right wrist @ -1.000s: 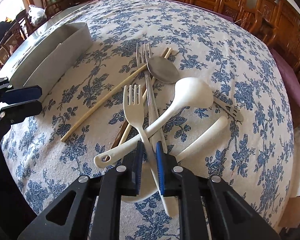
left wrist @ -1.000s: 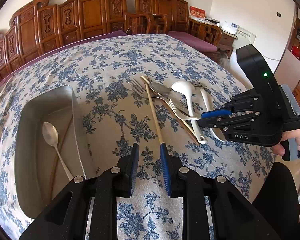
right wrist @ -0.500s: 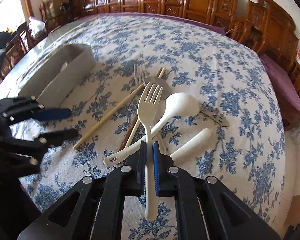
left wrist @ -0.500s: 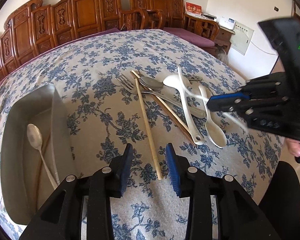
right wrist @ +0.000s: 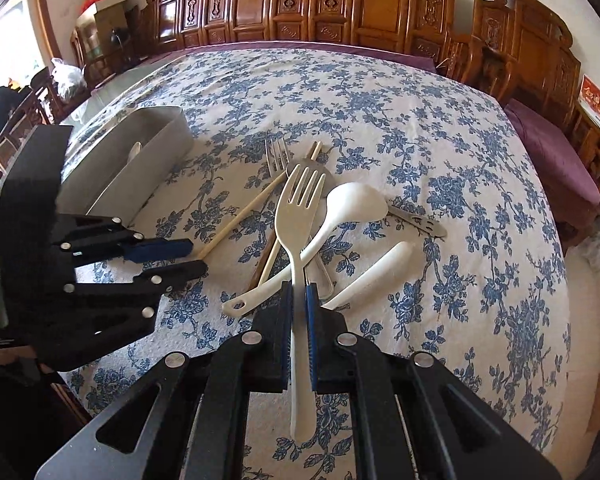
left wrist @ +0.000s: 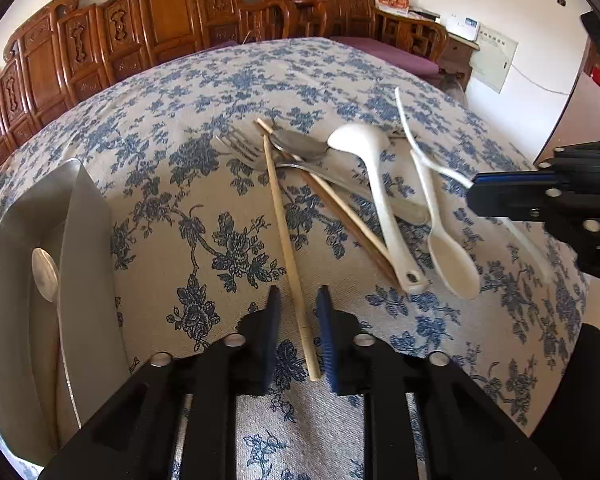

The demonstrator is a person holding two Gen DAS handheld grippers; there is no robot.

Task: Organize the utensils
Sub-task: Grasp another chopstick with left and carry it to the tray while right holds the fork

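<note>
Ladle [right wrist: 352, 204], spoon [right wrist: 374, 272], chopsticks [right wrist: 240, 220] crossed beside tray [right wrist: 140, 168].

Blue-flowered tablecloth [left wrist: 204, 208]; white fork [right wrist: 298, 216].

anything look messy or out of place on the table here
Yes: the loose utensils lie in a crossed heap mid-table rather than in the grey tray. The white ladle lies across chopsticks and a metal spoon, and a metal fork pokes out behind. Nothing looks spilled or broken.
</note>
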